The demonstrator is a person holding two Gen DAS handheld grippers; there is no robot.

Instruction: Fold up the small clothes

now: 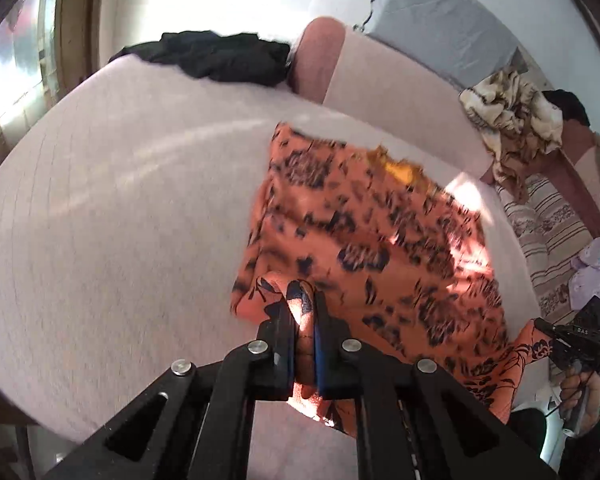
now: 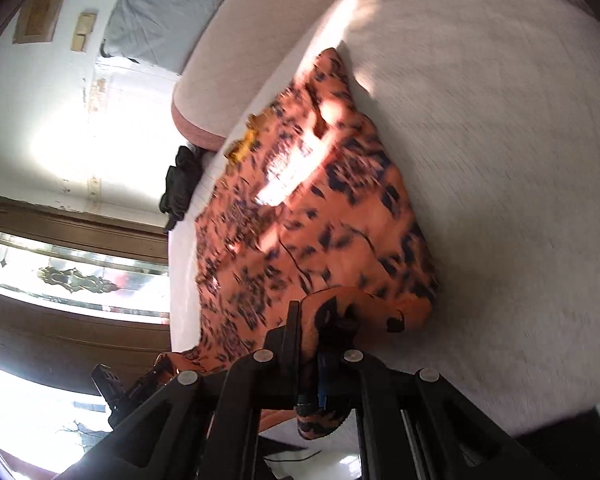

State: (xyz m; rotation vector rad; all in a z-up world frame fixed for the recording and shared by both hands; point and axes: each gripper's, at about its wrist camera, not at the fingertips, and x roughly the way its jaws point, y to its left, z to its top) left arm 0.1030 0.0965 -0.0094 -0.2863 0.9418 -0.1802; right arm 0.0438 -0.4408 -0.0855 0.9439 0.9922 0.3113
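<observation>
Orange garment (image 1: 364,240) with dark navy floral print is lying spread, blurred, its near corners lifting at 6 o'clock.

The left claw (image 1: 302,304) is closed on a near corner of the orange patterned garment (image 1: 364,236), which lies toward the bed's (image 1: 112,208) right edge. A black cloth (image 1: 216,56) sits at the far edge. The right claw (image 1: 540,326) pinches the garment's other near corner.

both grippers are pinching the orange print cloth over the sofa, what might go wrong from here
1. The left gripper and right gripper each pinch only a bunched bit of the orange garment's near edge, so a tug might slip it free.
2. The far part lies rumpled on the sofa cushion, yellow lining showing; folding now may trap creases.
3. The pictures are motion-blurred, suggesting a fast move that may skew the fold.
</observation>
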